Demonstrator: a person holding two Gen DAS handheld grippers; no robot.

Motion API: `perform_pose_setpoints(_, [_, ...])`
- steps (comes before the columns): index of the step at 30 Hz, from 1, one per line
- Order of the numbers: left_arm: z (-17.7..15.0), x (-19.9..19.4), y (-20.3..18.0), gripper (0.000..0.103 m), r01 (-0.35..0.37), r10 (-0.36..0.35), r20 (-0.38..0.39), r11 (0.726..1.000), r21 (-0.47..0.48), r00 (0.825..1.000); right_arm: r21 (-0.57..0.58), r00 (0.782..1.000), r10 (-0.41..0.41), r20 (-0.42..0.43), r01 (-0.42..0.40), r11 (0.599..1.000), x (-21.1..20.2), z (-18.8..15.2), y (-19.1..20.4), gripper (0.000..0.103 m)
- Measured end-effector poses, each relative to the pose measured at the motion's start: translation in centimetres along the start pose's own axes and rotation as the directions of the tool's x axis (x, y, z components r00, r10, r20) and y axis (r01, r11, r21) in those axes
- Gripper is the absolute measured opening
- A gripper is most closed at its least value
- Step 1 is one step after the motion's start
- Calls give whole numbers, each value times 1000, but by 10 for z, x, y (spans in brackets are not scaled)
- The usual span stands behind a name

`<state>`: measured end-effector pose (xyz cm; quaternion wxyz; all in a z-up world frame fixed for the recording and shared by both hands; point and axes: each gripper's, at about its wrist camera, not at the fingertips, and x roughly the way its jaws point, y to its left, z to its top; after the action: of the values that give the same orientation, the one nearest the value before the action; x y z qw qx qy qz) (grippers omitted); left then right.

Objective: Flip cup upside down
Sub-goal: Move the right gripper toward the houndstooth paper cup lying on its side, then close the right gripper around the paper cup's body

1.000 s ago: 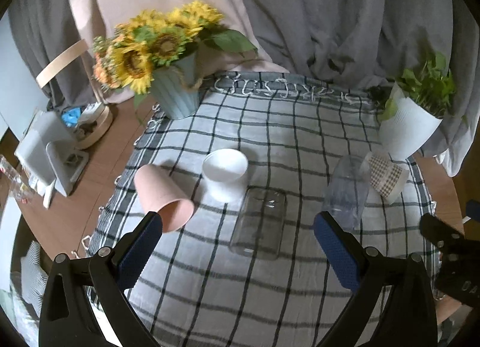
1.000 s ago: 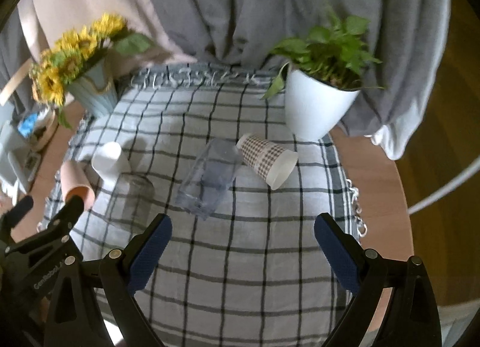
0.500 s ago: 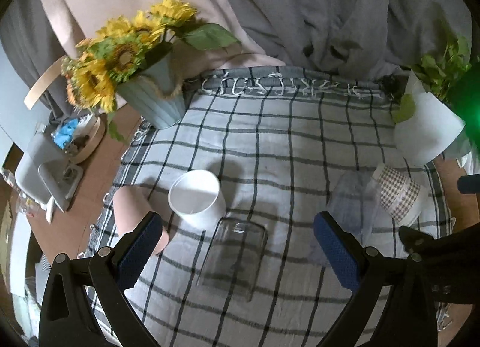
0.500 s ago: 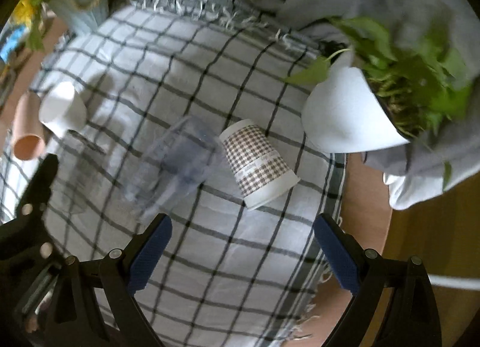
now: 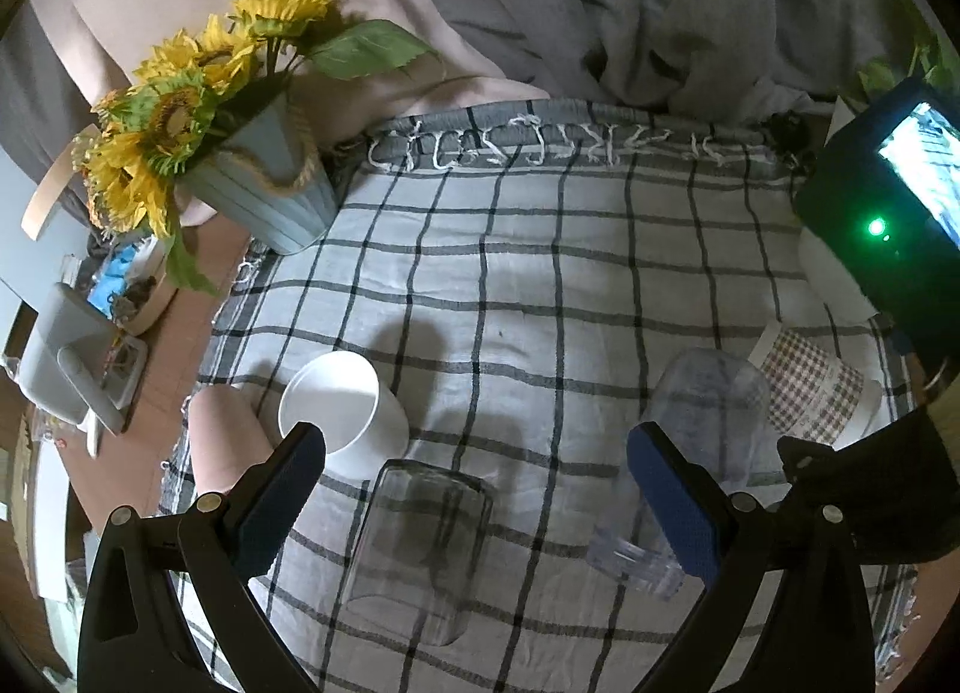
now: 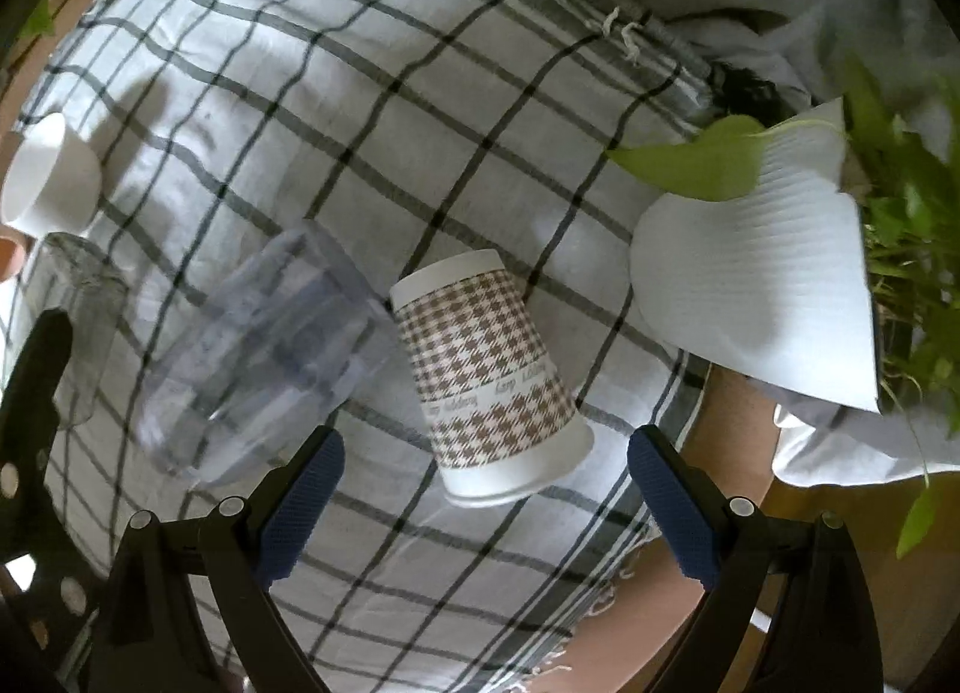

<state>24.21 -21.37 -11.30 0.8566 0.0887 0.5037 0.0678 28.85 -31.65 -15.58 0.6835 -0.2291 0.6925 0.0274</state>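
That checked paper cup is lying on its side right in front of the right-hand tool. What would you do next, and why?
Probably ease the right gripper down and forward, so that its open fingers straddle the checked cup. The cup lies on its side on the plaid cloth, wide mouth toward the camera, nothing gripping it yet. The clear cup lies close beside it, so go in gently.

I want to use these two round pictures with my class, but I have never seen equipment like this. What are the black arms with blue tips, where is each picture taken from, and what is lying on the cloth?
Each picture comes from a camera mounted on hand-held tongs, looking along its two blue-padded fingers. The left tongs and the right tongs are both open and hold nothing. On the checked cloth lie several cups on their sides: a houndstooth paper cup, a clear plastic cup, a glass, a white cup and a pink cup. Sunflowers and a potted plant stand at the edges.
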Motion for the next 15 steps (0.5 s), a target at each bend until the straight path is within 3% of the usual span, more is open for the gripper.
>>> perform_pose_setpoints(5, [1, 10, -4, 103, -13, 14, -16, 1000, 8, 1000, -16, 1000, -1, -21, 1, 1000, 16, 7, 0, 94])
perform_pose_setpoints(15, [2, 20, -8, 103, -25, 26, -32, 999, 28, 999, -2, 998, 24, -55, -24, 1000, 50, 17, -7, 81])
